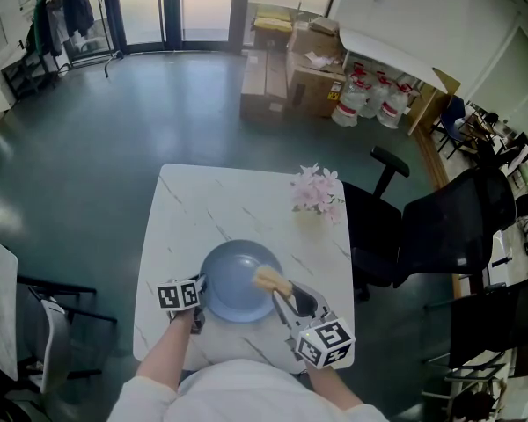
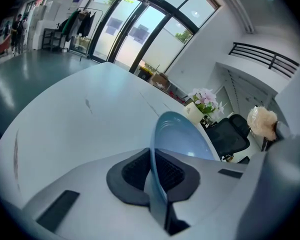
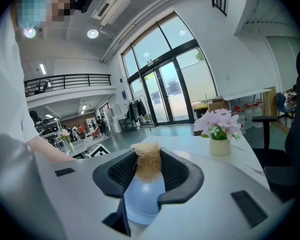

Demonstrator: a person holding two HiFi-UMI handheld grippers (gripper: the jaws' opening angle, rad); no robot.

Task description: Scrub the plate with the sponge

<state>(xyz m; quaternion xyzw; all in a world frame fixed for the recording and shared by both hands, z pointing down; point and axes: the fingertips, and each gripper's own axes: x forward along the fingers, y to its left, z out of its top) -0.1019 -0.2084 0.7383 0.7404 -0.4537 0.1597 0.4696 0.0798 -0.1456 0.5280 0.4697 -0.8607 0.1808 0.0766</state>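
A blue plate [image 1: 233, 287] lies on the white marble table [image 1: 211, 205], close to its near edge. My left gripper [image 1: 201, 292] is at the plate's left rim and shut on it; in the left gripper view the rim [image 2: 157, 149] stands edge-on between the dark pads, with the left gripper [image 2: 152, 173] clamped round it. My right gripper [image 1: 283, 292] is shut on a tan fibrous sponge [image 1: 271, 280] over the plate's right part. In the right gripper view the sponge [image 3: 147, 163] sits between the pads of the right gripper [image 3: 149, 170], with the plate [image 3: 142, 201] just below it.
A small vase of pink flowers [image 1: 315, 192] stands at the table's far right. Black office chairs [image 1: 422, 227] crowd the right side, another chair [image 1: 44, 332] is at the left. Cardboard boxes [image 1: 286, 77] lie on the floor far behind.
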